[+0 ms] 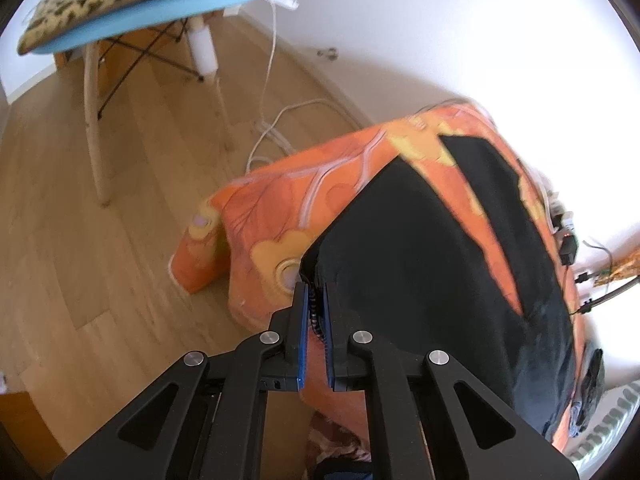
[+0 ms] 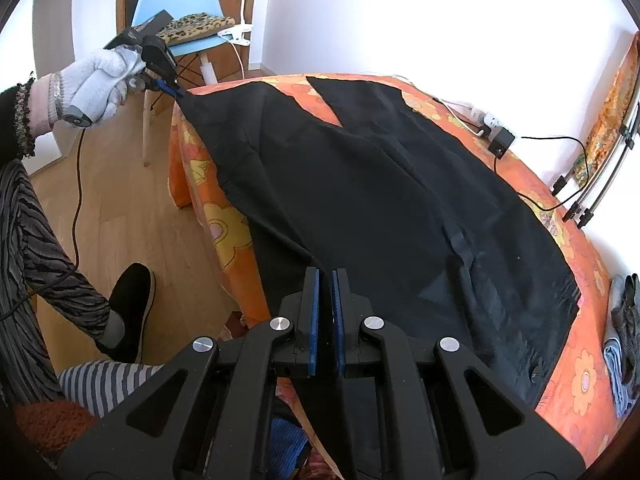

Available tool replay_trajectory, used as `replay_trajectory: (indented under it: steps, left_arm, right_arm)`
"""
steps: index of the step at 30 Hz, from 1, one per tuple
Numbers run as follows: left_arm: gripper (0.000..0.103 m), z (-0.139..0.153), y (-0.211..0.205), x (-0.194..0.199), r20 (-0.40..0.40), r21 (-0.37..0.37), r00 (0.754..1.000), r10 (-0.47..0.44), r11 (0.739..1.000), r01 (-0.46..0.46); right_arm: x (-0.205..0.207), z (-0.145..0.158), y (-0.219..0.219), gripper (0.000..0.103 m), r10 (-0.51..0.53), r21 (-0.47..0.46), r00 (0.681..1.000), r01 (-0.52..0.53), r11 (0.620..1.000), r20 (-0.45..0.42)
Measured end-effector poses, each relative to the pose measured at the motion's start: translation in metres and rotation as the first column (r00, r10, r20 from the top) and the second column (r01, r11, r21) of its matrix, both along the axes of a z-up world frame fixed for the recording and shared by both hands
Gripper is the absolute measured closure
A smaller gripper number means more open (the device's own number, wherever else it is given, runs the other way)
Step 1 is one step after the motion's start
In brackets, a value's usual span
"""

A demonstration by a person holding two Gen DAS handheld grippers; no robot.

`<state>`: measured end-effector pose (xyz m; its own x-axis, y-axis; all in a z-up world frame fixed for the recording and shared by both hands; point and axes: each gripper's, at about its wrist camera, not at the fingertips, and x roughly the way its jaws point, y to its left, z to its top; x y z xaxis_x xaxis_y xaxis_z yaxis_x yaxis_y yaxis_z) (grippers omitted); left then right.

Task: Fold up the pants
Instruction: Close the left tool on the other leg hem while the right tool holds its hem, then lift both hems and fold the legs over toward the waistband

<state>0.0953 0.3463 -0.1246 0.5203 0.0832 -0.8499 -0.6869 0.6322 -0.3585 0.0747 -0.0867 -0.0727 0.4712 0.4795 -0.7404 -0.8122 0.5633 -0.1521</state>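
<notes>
Black pants (image 2: 384,200) lie spread over the orange floral surface (image 2: 592,364). The left hand-held gripper (image 1: 316,304) pinches one leg hem and the right hand-held gripper (image 2: 326,300) pinches the near waistband edge, presumably holding the cloth taut so it can be folded cleanly.

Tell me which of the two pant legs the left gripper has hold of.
The left gripper is shut on the hem corner of the leg hanging over the table's chair-side edge. The other leg lies flat farther in, untouched.
</notes>
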Motion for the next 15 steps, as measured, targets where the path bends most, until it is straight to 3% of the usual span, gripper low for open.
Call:
replay_trajectory:
  steps: [4, 9, 15]
  left_arm:
    - [0.098, 0.007, -0.004, 0.01, 0.01, 0.032, 1.0, -0.025, 0.999, 0.025]
    - [0.098, -0.001, -0.001, 0.024, 0.001, 0.013, 1.0, -0.015, 1.0, 0.015]
    - [0.098, 0.011, -0.005, 0.029, 0.05, 0.01, 0.999, -0.013, 1.0, 0.013]
  right_arm:
    - [0.002, 0.002, -0.001, 0.096, -0.012, 0.004, 1.0, 0.012, 1.0, 0.014]
    - [0.008, 0.01, -0.001, 0.096, -0.048, 0.027, 0.998, 0.048, 0.999, 0.03]
    - [0.007, 0.01, -0.007, 0.095, -0.02, 0.045, 1.0, 0.02, 0.999, -0.013]
